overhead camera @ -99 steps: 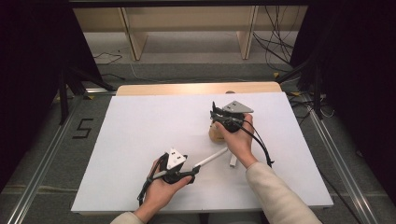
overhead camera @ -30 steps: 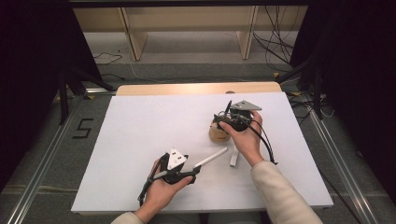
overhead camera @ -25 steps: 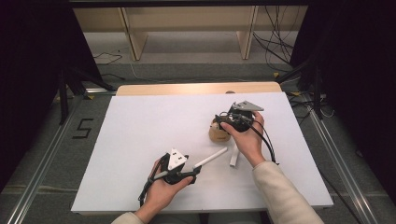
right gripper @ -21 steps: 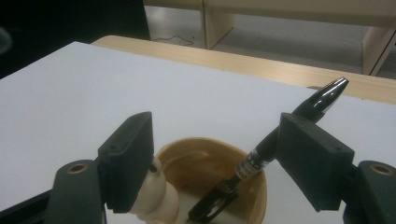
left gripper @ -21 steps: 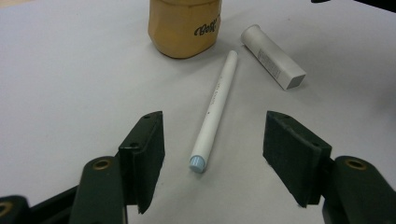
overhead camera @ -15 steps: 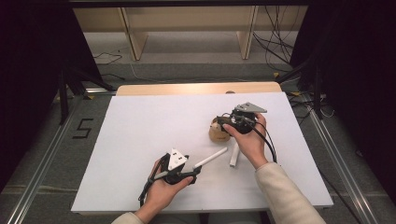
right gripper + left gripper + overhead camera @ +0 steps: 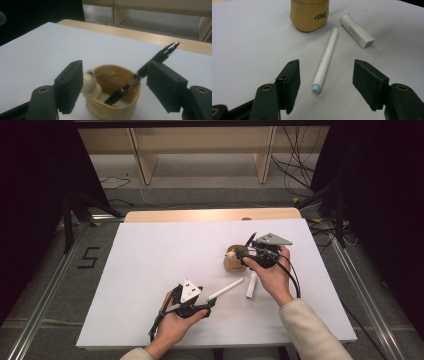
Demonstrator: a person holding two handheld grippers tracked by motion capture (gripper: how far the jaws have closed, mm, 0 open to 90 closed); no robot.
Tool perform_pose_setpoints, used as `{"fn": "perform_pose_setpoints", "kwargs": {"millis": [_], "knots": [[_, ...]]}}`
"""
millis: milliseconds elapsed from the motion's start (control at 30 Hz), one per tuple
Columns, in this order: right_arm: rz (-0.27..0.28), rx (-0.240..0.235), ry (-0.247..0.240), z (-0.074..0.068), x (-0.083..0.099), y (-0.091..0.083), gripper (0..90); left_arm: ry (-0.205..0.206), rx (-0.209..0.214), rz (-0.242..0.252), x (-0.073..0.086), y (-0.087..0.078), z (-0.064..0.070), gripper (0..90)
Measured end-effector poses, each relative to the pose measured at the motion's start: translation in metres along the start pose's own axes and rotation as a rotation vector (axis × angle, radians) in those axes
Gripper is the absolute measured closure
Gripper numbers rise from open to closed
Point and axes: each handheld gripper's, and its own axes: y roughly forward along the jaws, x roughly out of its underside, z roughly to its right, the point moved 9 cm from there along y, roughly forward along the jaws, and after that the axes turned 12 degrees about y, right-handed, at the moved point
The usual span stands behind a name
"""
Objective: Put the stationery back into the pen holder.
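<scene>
A tan cup (image 7: 231, 262) stands right of the table's middle, with a small cream figure (image 7: 89, 82) on its rim. A black pen (image 7: 142, 71) leans inside the cup (image 7: 112, 105), tip down, clip end up to the right. My right gripper (image 7: 243, 253) is open just behind the cup, and the pen (image 7: 249, 240) rises between its jaws untouched. A white pen (image 7: 325, 61) lies on the table. My left gripper (image 7: 327, 72) is open with its jaws on either side of the pen's near end (image 7: 225, 290).
A short white tube (image 7: 251, 285) lies by the right hand, beside the white pen; it also lies right of the cup (image 7: 309, 13) as the white tube (image 7: 357, 30). The white table top (image 7: 150, 255) spreads to the left. A wooden strip (image 7: 210, 215) borders the far edge.
The right gripper has drifted a little right and back from the cup, while the black pen stays leaning inside it. The left gripper has kept still over the white pen.
</scene>
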Motion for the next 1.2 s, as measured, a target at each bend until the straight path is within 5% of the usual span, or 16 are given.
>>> {"fn": "perform_pose_setpoints", "kwargs": {"millis": [400, 900, 1200], "knots": [[-0.020, 0.015, -0.011, 0.010, 0.012, -0.012, 29.8, -0.004, 0.000, 0.009, -0.002, 0.001, 0.004, 39.1], [-0.031, 0.059, 0.002, 0.036, 0.030, -0.032, 29.8, 0.017, 0.031, 0.023, -0.017, 0.013, 0.034, 40.3], [-0.045, 0.076, 0.007, 0.044, 0.039, -0.035, 29.8, -0.002, 0.004, 0.023, -0.021, 0.024, 0.041, 39.6]]}}
